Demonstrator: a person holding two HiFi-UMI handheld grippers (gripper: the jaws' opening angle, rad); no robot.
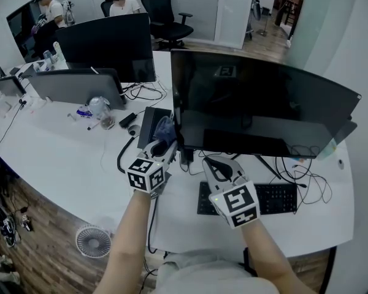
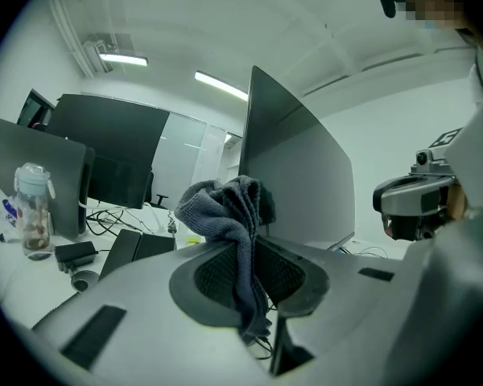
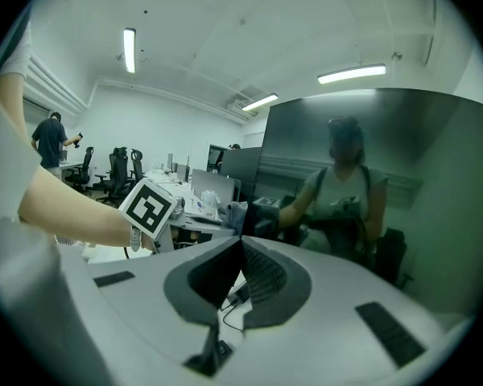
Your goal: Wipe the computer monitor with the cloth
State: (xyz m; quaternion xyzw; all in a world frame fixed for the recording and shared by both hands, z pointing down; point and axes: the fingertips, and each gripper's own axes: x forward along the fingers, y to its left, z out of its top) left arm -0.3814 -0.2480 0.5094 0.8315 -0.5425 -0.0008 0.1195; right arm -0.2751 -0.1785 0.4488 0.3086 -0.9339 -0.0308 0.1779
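Left gripper (image 1: 161, 144) clamps cloth (image 1: 165, 127) mid-frame beside the monitor (image 1: 264, 103); right gripper (image 1: 216, 167) closed, empty; wiping seemingly unstarted.

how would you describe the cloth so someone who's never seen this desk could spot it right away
Start at the big dark curved monitor in the middle of the white desk and go to its left edge. There the left claw is shut on a crumpled grey-blue knitted cloth. It is the only soft, bunched fabric there; what sits beside it is hard and black.
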